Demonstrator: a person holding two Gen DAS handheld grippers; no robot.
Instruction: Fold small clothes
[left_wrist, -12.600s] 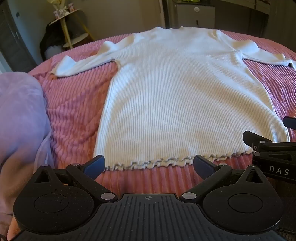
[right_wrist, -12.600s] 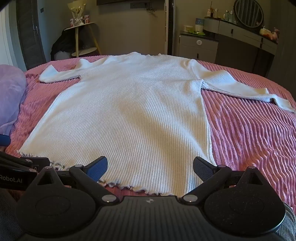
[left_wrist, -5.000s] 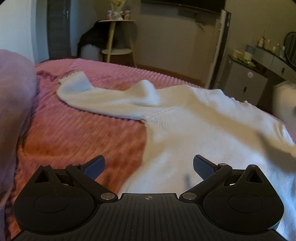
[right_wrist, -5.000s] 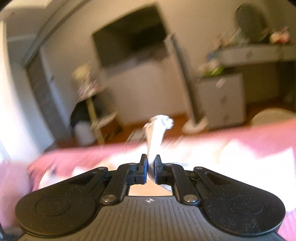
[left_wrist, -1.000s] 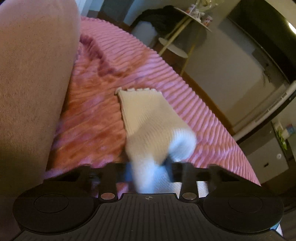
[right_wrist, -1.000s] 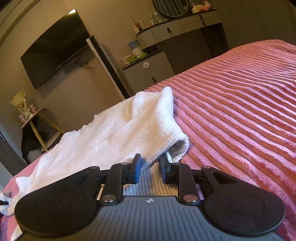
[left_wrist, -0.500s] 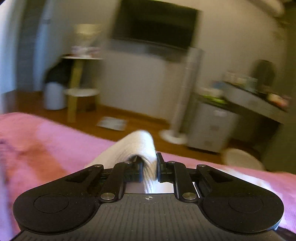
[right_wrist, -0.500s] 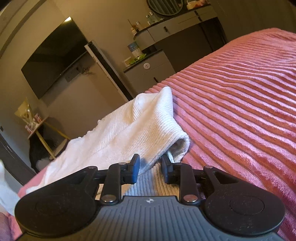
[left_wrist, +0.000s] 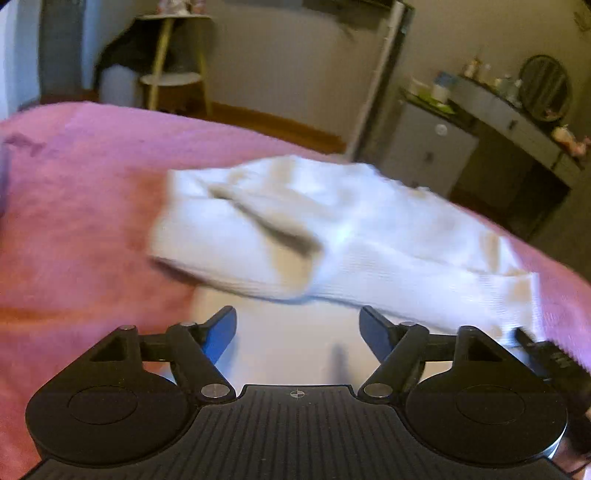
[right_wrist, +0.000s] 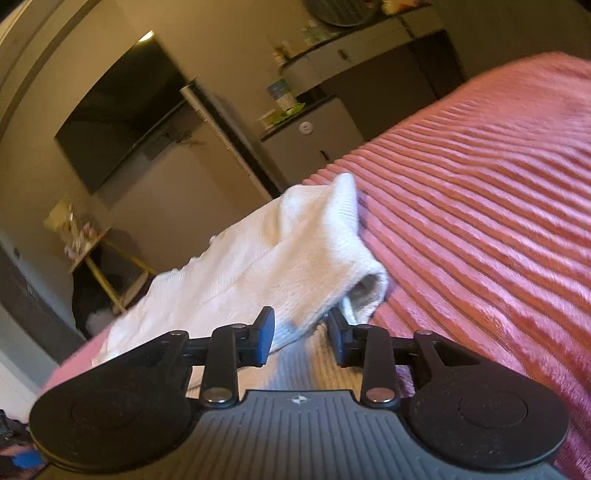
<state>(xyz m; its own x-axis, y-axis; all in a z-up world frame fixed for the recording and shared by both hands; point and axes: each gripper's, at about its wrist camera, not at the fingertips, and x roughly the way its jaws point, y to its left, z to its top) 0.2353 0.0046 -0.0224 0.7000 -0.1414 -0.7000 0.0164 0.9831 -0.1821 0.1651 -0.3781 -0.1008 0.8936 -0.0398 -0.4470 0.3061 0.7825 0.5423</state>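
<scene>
Now the white ribbed sweater (left_wrist: 332, 236) lies on the pink ribbed bedspread (left_wrist: 74, 206), with both sleeves laid across its body. From the left wrist view, the folded part makes a long band that runs from upper left to lower right; its left end is a rounded fold and its right end comes down to the right edge of the garment, close to a black part of the other gripper at the border of the picture. The flat body of the sweater continues toward the camera and goes under the left gripper (left_wrist: 297, 332), so its lower hem is hidden. This view is blurred and the knit ribs and the sleeve cuff are hard to make out. The left gripper has its fingers wide apart above the cloth and holds nothing. From the right wrist view, the sweater (right_wrist: 280, 258) stretches away from the camera toward the upper left, and a rounded fold of the sleeve (right_wrist: 365, 288) sits just in front of the fingers, next to the bare bedspread (right_wrist: 480, 206). The right gripper (right_wrist: 301, 336) has its fingers a little apart, with cloth between and below them; they do not clamp it. The far end of the sweater is cut off by the edge of the bed. Behind stand a dark screen (right_wrist: 122, 114) and a white cabinet (right_wrist: 314, 144).
</scene>
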